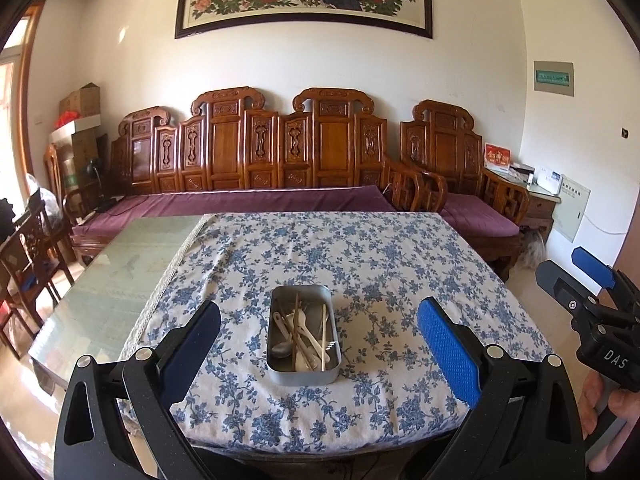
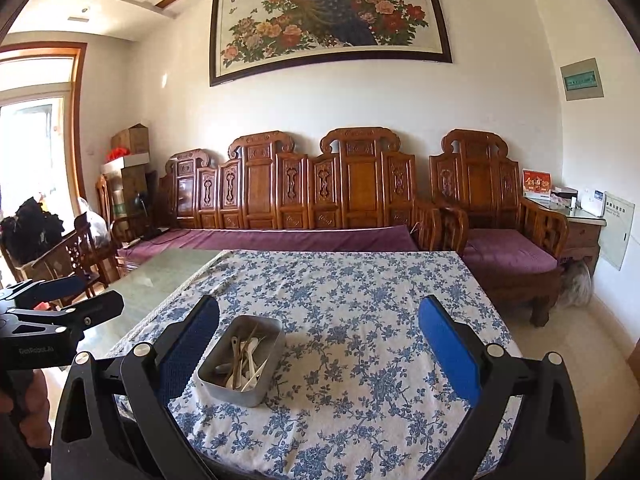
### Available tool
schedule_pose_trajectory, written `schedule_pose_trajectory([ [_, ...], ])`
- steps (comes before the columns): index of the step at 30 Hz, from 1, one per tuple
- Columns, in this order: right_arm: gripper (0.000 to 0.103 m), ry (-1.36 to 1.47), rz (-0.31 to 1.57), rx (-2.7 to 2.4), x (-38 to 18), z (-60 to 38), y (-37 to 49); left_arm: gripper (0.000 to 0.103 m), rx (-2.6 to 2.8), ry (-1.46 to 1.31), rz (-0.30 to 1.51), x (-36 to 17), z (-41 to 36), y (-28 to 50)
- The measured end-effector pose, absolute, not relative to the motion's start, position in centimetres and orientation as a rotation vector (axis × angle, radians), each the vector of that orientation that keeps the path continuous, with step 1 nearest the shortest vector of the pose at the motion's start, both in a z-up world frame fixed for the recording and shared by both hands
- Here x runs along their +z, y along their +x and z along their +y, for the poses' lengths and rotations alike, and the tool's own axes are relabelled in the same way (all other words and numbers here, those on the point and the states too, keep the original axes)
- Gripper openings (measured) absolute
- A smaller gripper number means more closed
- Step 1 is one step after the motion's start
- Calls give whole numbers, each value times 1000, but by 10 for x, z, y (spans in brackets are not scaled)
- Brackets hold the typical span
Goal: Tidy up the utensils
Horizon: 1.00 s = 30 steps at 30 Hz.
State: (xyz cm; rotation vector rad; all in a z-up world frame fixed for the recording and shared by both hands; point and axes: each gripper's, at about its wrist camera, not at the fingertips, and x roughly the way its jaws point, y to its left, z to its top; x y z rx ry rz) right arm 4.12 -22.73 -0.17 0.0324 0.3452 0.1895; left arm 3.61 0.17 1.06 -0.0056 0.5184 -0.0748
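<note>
A grey metal tin [image 1: 303,374] stands on the blue-flowered tablecloth [image 1: 380,264], holding white spoons [image 1: 310,330], a metal spoon [image 1: 282,349] and chopsticks [image 1: 323,336]. My left gripper [image 1: 318,328] hovers open above the table's near edge, the tin lying between its blue pads. In the right wrist view the same tin [image 2: 256,394] sits just right of the left pad [image 2: 192,340] of my open right gripper [image 2: 320,336]. Each gripper also shows in the other's view: the right gripper [image 1: 576,276] at the right edge, the left gripper [image 2: 68,294] at the left edge.
The cloth covers the right part of a glass-topped table [image 1: 120,264]; bare glass lies to the left. A carved wooden sofa [image 1: 280,152] with purple cushions stands behind the table. Wooden chairs [image 1: 32,248] are at the left. A person's hand [image 1: 608,408] holds the right gripper's handle.
</note>
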Motion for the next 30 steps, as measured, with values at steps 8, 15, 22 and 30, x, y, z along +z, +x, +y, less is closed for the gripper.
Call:
schedule_pose_trajectory([
  [8,100,36,346,189,-2,-228,41,95,-73,1,521,8,1,37],
  [15,100,39,349,192,-5,-228,42,95,-75,2,520,8,1,36],
  [22,100,37,346,191,-5,-227,42,95,-76,3,516,8,1,36],
  [30,100,42,349,192,-5,-227,42,95,-77,6,509,11,2,33],
])
